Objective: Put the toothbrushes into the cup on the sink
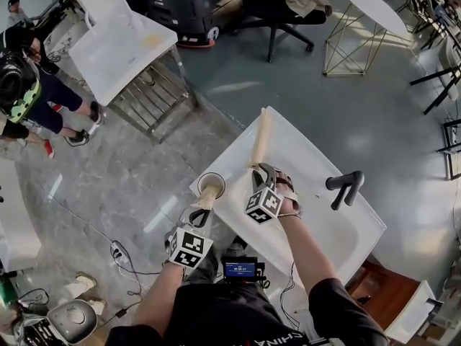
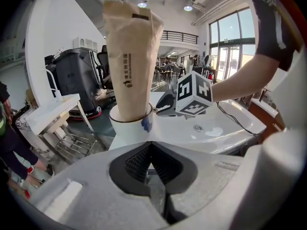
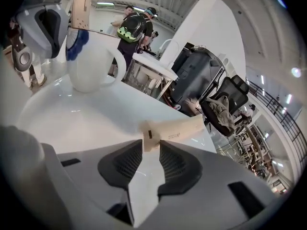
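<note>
Tongs of the left gripper come first. Their ribbed pads are pressed together with nothing between them, and they sit just short of the white cup. I read that as a hand with no load, parked close so it can steady the cup if need be. From the cup rises one paper-wrapped toothbrush. It stands nearly upright because its lower end is down inside and the rim props it, so one brush is already where the task wants it.

The right gripper is beside the left, its marker cube close by the cup. Its tongs are clamped on the very end of a second wrapped toothbrush. This brush stretches away from them, roughly level, toward the far corner of the white sink counter, pointing away from the cup. Holding it by the tip leaves the whole length free, which should suit swinging it upright and lowering the far end into the cup. Whether the packet rests on the counter or hangs just clear of it I cannot tell.

Farther off, the drain and the black faucet lie well apart from both brushes, and I judge them out of the path to the cup.
</note>
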A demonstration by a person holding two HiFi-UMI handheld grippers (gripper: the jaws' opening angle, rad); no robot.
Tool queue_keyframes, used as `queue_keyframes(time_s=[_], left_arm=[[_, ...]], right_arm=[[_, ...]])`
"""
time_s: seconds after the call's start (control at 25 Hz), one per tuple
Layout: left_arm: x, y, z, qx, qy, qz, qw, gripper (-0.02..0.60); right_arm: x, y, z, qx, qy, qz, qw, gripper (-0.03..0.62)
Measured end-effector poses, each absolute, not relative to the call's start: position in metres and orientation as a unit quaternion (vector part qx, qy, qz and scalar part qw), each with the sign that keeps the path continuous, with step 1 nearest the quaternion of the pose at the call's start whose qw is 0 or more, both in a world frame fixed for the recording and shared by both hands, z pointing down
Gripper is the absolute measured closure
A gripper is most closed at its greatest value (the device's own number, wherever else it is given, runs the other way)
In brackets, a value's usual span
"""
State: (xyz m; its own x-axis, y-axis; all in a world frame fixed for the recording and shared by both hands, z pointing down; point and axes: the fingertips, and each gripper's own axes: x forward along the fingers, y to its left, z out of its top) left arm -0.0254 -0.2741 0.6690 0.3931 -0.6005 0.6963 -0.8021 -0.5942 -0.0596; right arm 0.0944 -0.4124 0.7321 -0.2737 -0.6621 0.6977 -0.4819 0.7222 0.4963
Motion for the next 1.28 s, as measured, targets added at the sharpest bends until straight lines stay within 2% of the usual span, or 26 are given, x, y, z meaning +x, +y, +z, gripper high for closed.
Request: queue_keyframes(time_s=[0.44,1.28], left_arm=[[-0.035,-0.275,0.669,0.821,-0.428,0.35,0.142,0.577],[-0.047,-0.273,0.614,0.85,-0.421,0.308,0.073,0.577]], right_arm=[[0.091,-0.416,0.718,0.374,-0.792,-0.103,0.471,0.57],[0.076,-0.36,0.584,0.396,-0.784,-0.113,0.464,0.572]])
